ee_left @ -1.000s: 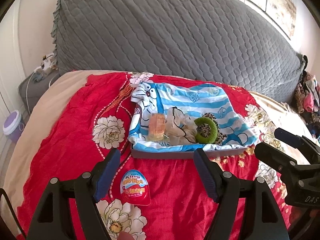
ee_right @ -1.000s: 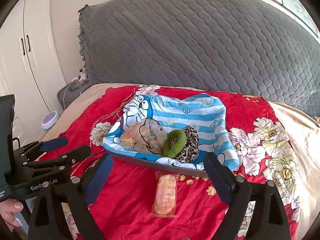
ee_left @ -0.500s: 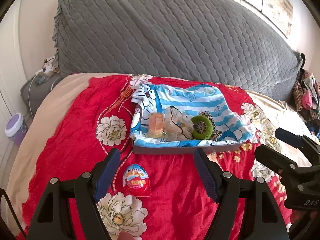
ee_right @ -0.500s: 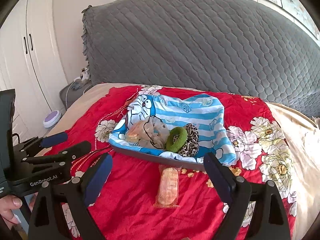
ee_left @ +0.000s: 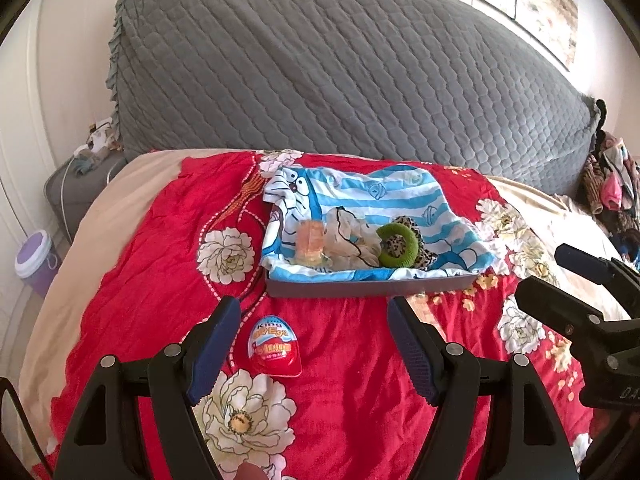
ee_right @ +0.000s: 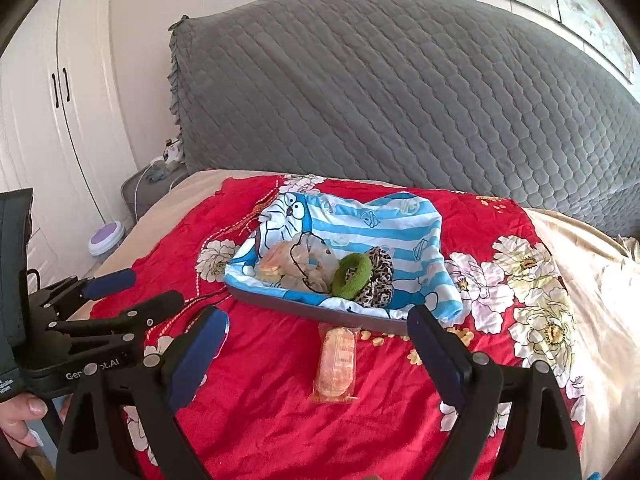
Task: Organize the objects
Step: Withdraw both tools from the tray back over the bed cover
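Both claws have backed off a bit from the tray [ee_left: 372, 289] over the last second, so the bed looks farther away now. The left claw [ee_left: 314, 346] and right claw [ee_right: 318, 354] are both spread wide and empty. The egg toy [ee_left: 274, 346] and the snack packet [ee_right: 336, 364], probably wafers, lie loose on the red blanket near the tray, not yet sorted.

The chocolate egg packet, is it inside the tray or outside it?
Outside. The chocolate egg packet lies on the red bedspread, in front of the tray, apart from it.
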`<state>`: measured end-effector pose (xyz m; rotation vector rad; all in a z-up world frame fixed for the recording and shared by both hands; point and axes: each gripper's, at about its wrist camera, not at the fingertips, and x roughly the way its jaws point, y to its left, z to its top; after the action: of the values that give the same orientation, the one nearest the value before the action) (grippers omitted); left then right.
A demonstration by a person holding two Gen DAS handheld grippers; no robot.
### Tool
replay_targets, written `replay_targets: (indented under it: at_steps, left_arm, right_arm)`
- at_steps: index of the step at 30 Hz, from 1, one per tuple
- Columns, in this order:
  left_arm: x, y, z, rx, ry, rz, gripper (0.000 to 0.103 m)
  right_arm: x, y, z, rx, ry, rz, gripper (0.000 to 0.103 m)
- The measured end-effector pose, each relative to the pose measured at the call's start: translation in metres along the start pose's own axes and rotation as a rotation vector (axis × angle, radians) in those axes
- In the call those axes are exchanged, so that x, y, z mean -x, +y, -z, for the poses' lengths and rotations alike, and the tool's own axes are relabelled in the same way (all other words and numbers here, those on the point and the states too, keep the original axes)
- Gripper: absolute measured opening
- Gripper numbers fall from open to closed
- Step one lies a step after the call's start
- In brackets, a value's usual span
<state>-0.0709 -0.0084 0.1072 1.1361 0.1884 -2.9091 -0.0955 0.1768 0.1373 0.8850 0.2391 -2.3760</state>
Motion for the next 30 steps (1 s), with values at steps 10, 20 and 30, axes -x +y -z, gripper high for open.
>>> replay_targets:
  at_steps: [10,20,30]
  left_arm:
    - [0.014,-0.001,0.008,0.001,-0.007,-0.003,0.077]
    - [0.015,0.002,0.02,0.012,0.009,-0.004,0.077]
    - [0.009,0.004,0.031,0.018,0.03,-0.014,0.077]
  right_arm:
    - [0.013,0.007,0.007,0.011,-0.006,-0.001,0.092]
    - [0.018,0.015,0.014,0.028,0.003,-0.004,0.092]
    - [0.019,0.018,0.02,0.035,0.015,-0.001,0.093]
